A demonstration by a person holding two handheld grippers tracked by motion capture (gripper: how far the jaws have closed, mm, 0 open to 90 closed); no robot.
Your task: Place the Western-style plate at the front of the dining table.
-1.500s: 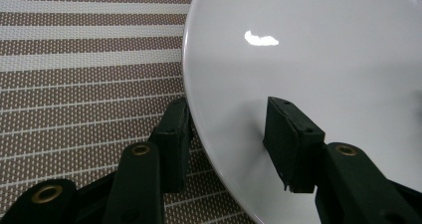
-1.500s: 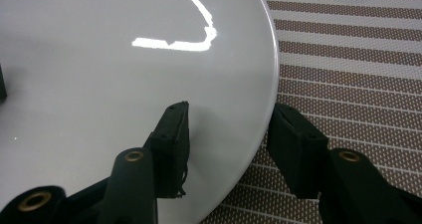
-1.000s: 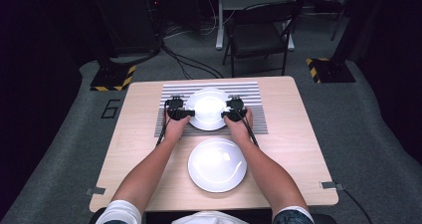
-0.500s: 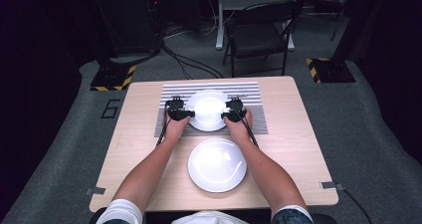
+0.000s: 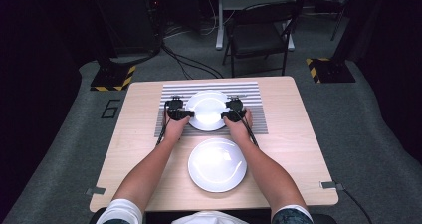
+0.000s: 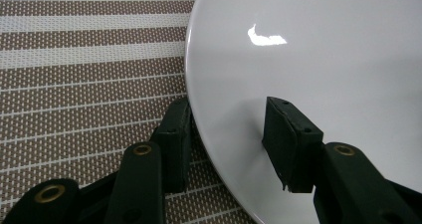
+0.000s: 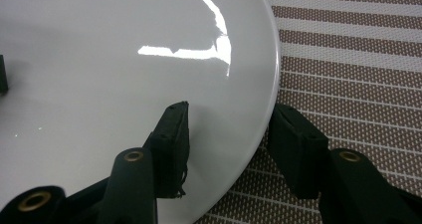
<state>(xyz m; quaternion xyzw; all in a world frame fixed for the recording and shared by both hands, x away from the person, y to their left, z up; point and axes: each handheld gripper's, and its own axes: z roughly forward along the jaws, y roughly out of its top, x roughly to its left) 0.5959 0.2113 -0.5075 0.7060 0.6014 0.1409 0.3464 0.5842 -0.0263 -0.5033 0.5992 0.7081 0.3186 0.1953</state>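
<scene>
A white plate [image 5: 206, 109] lies on a brown-and-white striped placemat [image 5: 249, 92] at the far middle of the table. My left gripper [image 5: 186, 113] is shut on its left rim and my right gripper [image 5: 225, 115] on its right rim. In the left gripper view one jaw rests on top of the plate [image 6: 308, 50] and the other sits outside the rim against the mat [image 6: 74, 84], with the gripper [image 6: 229, 109] astride the edge. The right gripper [image 7: 230, 112] straddles the plate [image 7: 124, 84] the same way. A second white plate [image 5: 217, 164] lies nearer, between the forearms.
The wooden table [image 5: 288, 149] has bare room left and right of the mat. Beyond its far edge stands a folding chair [image 5: 259, 35] on grey carpet, with cables and black-and-yellow stand bases on the floor.
</scene>
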